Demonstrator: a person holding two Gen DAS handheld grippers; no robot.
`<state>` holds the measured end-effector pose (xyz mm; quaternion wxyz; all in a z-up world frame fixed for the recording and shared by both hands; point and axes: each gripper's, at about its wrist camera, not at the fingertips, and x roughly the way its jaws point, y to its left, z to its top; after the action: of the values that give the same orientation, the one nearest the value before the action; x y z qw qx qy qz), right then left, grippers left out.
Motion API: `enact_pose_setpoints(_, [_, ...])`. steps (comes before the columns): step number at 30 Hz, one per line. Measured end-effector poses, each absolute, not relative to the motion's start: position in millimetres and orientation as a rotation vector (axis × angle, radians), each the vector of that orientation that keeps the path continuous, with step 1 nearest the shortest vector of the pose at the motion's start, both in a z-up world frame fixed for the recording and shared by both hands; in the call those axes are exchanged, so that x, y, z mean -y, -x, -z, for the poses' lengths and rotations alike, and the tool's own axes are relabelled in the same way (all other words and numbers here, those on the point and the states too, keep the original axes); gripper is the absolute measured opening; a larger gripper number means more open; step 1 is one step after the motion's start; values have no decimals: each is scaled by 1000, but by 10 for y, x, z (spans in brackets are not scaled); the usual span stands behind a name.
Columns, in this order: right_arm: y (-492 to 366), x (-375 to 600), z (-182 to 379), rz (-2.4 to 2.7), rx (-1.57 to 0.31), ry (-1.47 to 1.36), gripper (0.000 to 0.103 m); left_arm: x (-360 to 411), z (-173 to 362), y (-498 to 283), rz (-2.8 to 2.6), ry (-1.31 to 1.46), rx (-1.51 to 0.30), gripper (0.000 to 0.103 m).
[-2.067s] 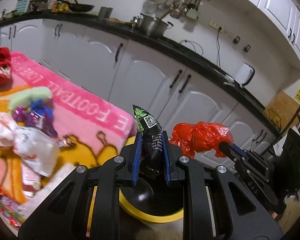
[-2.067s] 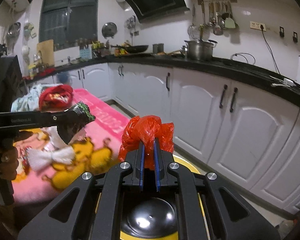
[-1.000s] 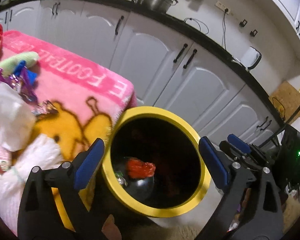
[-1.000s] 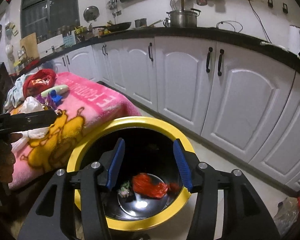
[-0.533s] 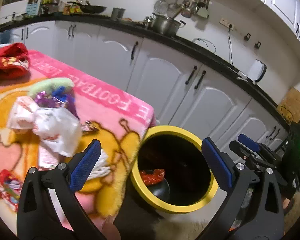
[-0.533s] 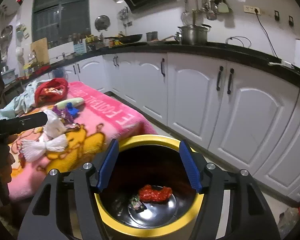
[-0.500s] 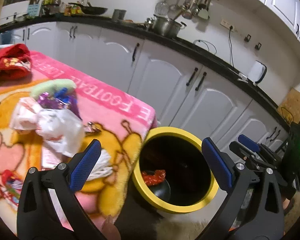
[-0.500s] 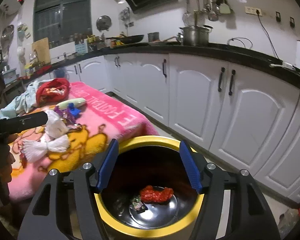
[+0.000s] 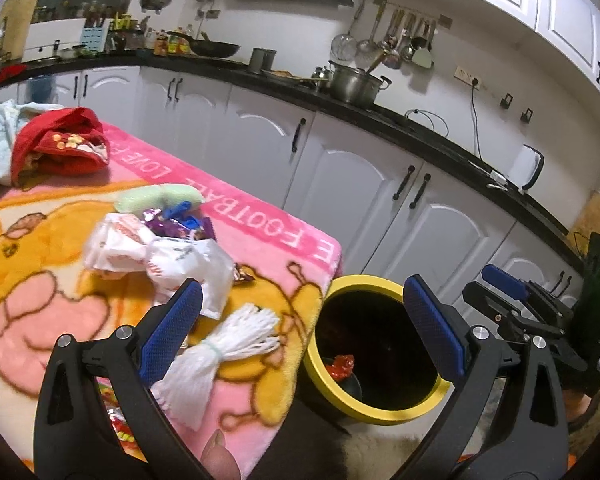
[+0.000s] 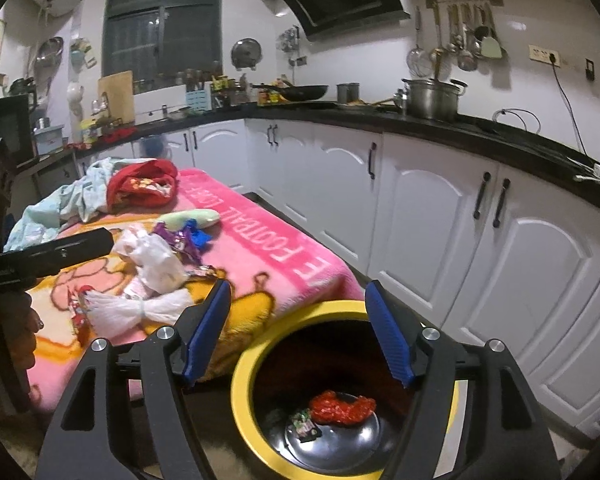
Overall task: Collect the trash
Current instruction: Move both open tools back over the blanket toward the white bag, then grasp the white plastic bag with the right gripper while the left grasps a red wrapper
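A yellow-rimmed bin [image 9: 396, 414] [image 10: 244, 412] stands on the floor beside the pink blanket. Inside it lie a red plastic bag [image 10: 342, 406] [image 9: 339, 365] and a dark green snack wrapper [image 10: 305, 427]. My left gripper [image 9: 300, 330] is open wide and empty, above the blanket's corner and the bin. My right gripper [image 10: 298, 336] hangs over the bin with its jaws opening and nothing between them. On the blanket lie a white plastic bag [image 9: 168, 258] [image 10: 152, 262], a white string bundle [image 9: 216, 354] [image 10: 136, 310], purple wrappers [image 9: 176, 224] [image 10: 180, 240] and a pale green packet [image 9: 158, 196].
The pink cartoon blanket [image 9: 260, 236] covers a low surface, with red cloth [image 9: 60, 146] and pale blue cloth [image 10: 60, 208] at its far end. White cabinets [image 10: 440, 232] under a black counter run behind. More wrappers [image 9: 118, 420] lie at the blanket's near edge.
Both grippers dropped their trash into the bin, opened and rose away from it. The left view has swung left over the blanket; the right jaws have kept spreading.
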<state>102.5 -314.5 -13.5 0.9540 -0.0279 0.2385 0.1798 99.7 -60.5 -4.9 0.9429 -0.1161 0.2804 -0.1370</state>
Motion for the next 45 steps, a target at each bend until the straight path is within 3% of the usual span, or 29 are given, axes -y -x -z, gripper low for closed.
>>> enact_pose_setpoints(4, [-1007, 2982, 91, -401, -476, 69, 77, 465, 46, -947, 252, 244, -557, 92])
enact_pose_setpoints(33, [-1593, 1606, 159, -669, -607, 141, 77, -1022, 312, -845, 58, 377, -614, 92])
enact_pose_setpoints(41, [-1864, 1488, 297, -669, -668, 131, 77, -1216, 595, -775, 88, 465, -716, 77])
enact_pose_setpoints(45, [-1938, 1414, 375, -678, -686, 146, 77, -1228, 822, -736, 102, 521, -768, 74])
